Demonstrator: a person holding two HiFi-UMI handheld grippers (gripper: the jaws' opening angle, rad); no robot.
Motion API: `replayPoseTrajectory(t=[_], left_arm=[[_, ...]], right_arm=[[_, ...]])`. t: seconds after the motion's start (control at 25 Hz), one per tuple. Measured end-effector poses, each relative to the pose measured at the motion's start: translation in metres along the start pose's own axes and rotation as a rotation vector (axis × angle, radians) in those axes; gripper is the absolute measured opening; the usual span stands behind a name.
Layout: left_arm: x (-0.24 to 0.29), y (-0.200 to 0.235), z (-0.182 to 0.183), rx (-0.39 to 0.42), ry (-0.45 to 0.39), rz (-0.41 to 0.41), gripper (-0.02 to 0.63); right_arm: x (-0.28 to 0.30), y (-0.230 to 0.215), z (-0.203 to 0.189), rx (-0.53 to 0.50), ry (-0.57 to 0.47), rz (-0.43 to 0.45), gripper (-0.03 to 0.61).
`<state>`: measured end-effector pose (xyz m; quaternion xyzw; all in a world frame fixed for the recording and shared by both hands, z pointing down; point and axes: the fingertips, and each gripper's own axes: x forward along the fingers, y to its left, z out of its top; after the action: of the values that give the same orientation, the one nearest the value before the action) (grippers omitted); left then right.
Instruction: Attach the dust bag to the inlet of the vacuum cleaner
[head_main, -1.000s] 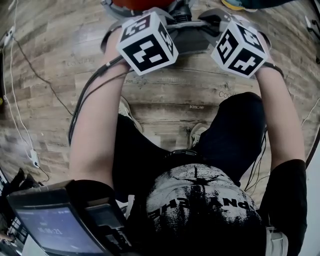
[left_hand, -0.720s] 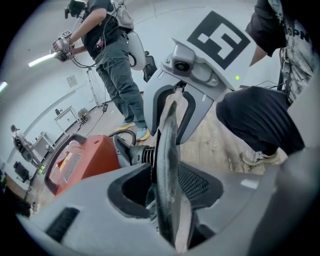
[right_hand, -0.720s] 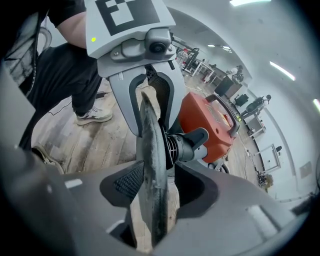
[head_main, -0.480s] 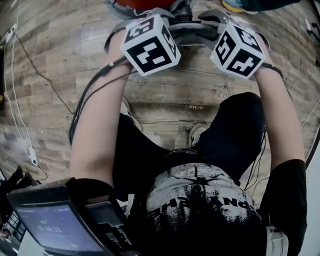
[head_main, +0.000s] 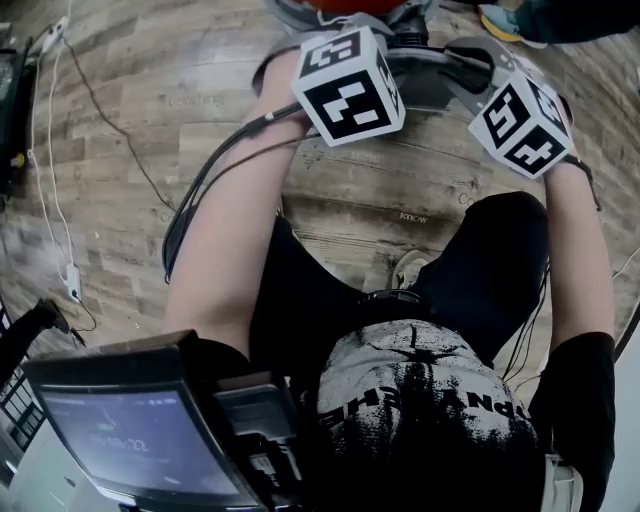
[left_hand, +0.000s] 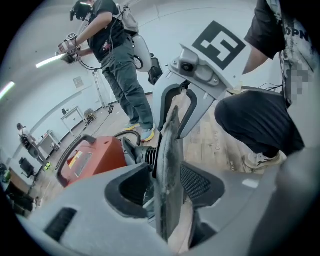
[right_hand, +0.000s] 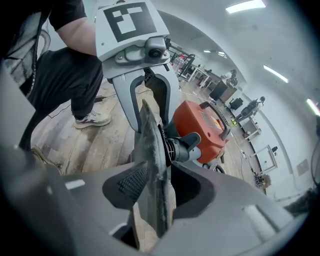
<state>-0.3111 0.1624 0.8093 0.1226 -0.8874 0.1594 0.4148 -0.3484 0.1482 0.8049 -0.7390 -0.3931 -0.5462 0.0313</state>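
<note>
Dust bag (left_hand: 167, 165): stood edge-on between both pairs of jaws, near the red vacuum cleaner (right_hand: 200, 125).
Left gripper (left_hand: 162, 187): jaws were spread wide round the bag.
Right gripper (right_hand: 159, 187): jaws were closing, bag between them.
Head view: showed only the marker cubes (head_main: 350, 85); bag hidden.

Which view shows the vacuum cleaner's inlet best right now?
The right gripper view: the ribbed inlet juts from the orange vacuum cleaner, right beside the edge of the dust bag. The left gripper view shows it partly behind the bag. The head view shows only a red sliver of the vacuum, no inlet.
</note>
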Motion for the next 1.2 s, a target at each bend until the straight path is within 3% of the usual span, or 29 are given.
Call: replayPoseTrajectory(t=[0.2, 0.36, 0.48, 0.6, 0.76, 0.84, 1.0, 1.2], left_arm=[[-0.032, -0.002, 0.012, 0.01, -0.067, 0.069, 0.157], [-0.047, -0.003, 0.023, 0.002, -0.184, 0.13, 0.006], [-0.054, -0.008, 0.027, -0.025, -0.267, 0.145, 0.006], [-0.073, -0.004, 0.036, -0.099, -0.373, 0.169, 0.005], [-0.098, 0.003, 0.048, -0.229, -0.572, 0.12, 0.005], [-0.108, 0.012, 0.047, -0.245, -0.648, 0.085, 0.005], [-0.139, 0.032, 0.047, -0.225, -0.712, 0.059, 0.005], [-0.209, 0.064, 0.061, -0.336, -0.766, 0.1, 0.005]], right_arm=[[-0.024, 0.002, 0.009, 0.034, -0.075, -0.021, 0.138], [-0.038, 0.0, 0.025, 0.121, -0.223, -0.051, 0.069], [-0.049, -0.008, 0.04, 0.204, -0.355, -0.111, 0.005], [-0.062, -0.012, 0.058, 0.245, -0.486, -0.128, 0.005], [-0.071, -0.011, 0.079, 0.345, -0.632, -0.128, 0.005], [-0.068, -0.015, 0.09, 0.387, -0.658, -0.13, 0.005], [-0.074, -0.028, 0.106, 0.422, -0.641, -0.141, 0.005], [-0.143, -0.054, 0.133, 0.452, -0.579, -0.14, 0.005]])
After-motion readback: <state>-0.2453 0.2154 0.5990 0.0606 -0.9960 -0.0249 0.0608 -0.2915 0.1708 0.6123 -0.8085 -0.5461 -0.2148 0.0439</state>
